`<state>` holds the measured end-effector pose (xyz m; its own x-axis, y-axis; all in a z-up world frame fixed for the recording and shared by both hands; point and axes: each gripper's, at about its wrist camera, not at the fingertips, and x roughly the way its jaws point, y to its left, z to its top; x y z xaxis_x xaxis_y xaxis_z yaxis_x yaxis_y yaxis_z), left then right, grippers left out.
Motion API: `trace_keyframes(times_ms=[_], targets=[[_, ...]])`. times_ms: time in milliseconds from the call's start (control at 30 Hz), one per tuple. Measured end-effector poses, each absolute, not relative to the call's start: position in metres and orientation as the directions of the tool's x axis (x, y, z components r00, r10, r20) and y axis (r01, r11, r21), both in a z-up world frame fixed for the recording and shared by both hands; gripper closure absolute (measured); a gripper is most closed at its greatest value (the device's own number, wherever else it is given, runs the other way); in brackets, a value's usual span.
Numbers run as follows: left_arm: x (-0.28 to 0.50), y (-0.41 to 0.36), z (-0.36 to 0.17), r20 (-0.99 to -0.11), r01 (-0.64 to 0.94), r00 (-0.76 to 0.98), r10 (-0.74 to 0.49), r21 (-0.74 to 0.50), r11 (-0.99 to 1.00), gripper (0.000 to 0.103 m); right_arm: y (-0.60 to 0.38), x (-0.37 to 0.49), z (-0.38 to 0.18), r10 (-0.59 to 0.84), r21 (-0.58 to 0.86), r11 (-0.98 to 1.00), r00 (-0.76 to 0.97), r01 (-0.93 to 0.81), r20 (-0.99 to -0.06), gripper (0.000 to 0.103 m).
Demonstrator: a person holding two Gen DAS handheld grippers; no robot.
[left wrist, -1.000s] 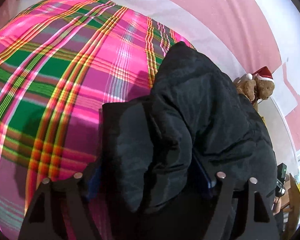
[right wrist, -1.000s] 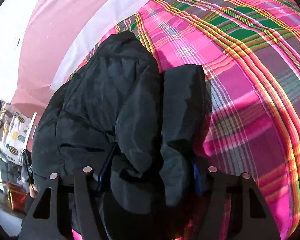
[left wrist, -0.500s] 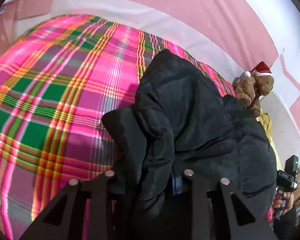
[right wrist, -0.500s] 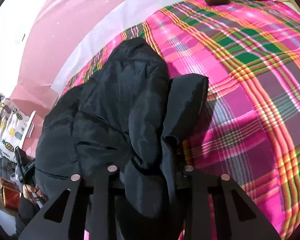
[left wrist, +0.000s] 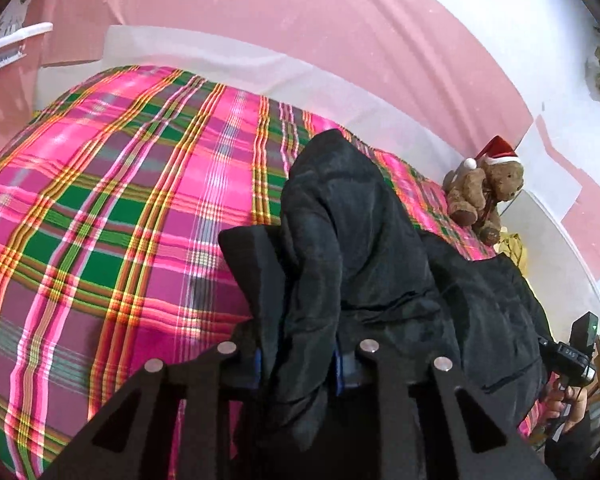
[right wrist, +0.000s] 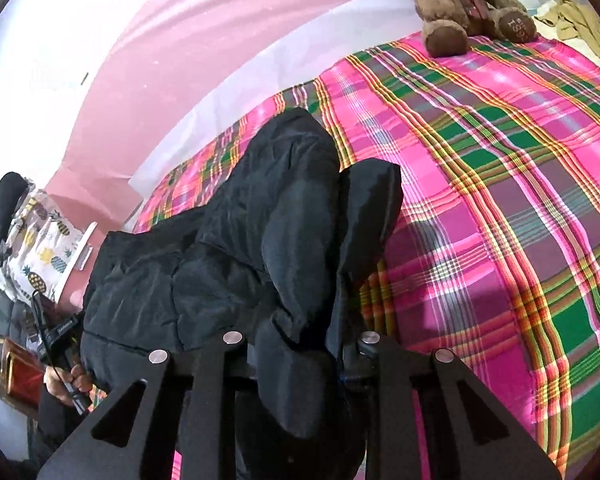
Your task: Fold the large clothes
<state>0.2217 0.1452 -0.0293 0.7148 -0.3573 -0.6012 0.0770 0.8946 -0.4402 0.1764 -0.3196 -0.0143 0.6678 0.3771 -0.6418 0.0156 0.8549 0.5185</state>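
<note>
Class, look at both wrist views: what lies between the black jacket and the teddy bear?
Only plaid bedspread: bare between jacket and bear, shown in the left wrist view.

The left hand-held gripper (left wrist: pixel 298 364) is pinched tight on black cloth between its two fingers. The right hand-held gripper (right wrist: pixel 300 360) is pinched tight the same way.

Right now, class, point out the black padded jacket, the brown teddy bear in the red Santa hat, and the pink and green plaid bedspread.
black padded jacket (left wrist: pixel 364 216): left wrist view, raised fold.
brown teddy bear (left wrist: pixel 496 184): left wrist view, head.
plaid bedspread (right wrist: pixel 520 184): right wrist view, bare stretch.
</note>
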Motion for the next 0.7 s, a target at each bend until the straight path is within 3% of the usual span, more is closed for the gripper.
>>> trace_keyframes(times_ms=[300,700], targets=[[0.227,0.166,-0.017,-0.581,0.063,0.740,-0.339,-0.442,0.895,0.078,-0.304,0.194,-0.003,0.411,0.542,0.840,0.685,-0.029,-0.601,0.081],[0.267,0.259,-0.012,-0.584,-0.071,0.782,-0.217,-0.429,0.901,0.078,-0.218,0.282,-0.005,0.508,0.567,0.810,0.662,-0.150,-0.551,0.081]])
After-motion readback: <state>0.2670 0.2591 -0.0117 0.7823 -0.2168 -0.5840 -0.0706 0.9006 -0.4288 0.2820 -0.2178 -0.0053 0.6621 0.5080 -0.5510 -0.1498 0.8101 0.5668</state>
